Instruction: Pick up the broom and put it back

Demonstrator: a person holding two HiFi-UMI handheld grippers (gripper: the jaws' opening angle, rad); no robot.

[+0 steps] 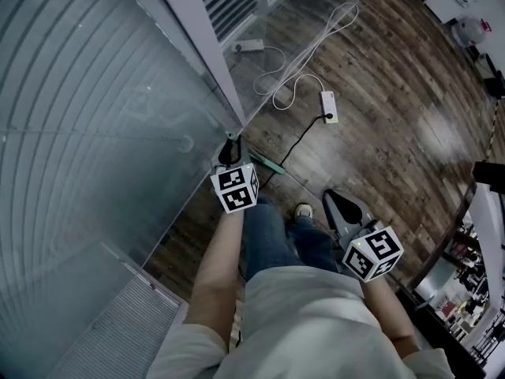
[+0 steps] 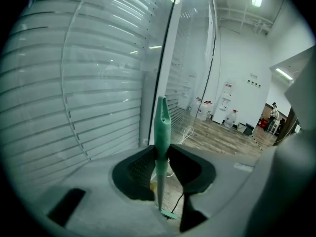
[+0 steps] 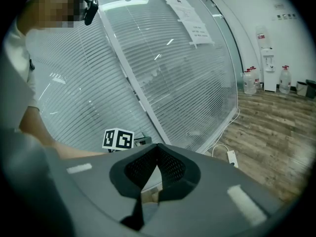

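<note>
Closest to the head cam is the person's light shirt (image 1: 308, 322), filling the bottom of that view, with blue jeans (image 1: 268, 239) and one shoe (image 1: 304, 210) poking out below it.

Biggest thing around is the glass partition (image 1: 102, 117) with blinds behind it, taking up the whole left side. A dark wood floor (image 1: 394, 93) covers the rest. There's a metal floor grille (image 1: 118, 322) at the foot of the glass, down by the person's left arm.

The left gripper (image 1: 230, 152) is held right up near the partition's frame, its marker cube (image 1: 235, 187) facing the camera. In the left gripper view its jaws are closed on the broom handle (image 2: 162, 132): the green stick stands upright between the pads, which squeeze it from both sides, and its pointed top end sticks up above them. In the head view the handle slants from that gripper down toward the floor near the shoe. So the broom is in the left gripper, next to the glass.

The right gripper (image 1: 343, 208) hangs by the person's right leg, well apart from the broom. Its own view shows the jaw tips touching with nothing between them.

Smaller stuff: a white power strip (image 1: 329, 106) on the floor with a black cable (image 1: 296, 144) running toward the feet, and a looped white cord (image 1: 308, 46).
</note>
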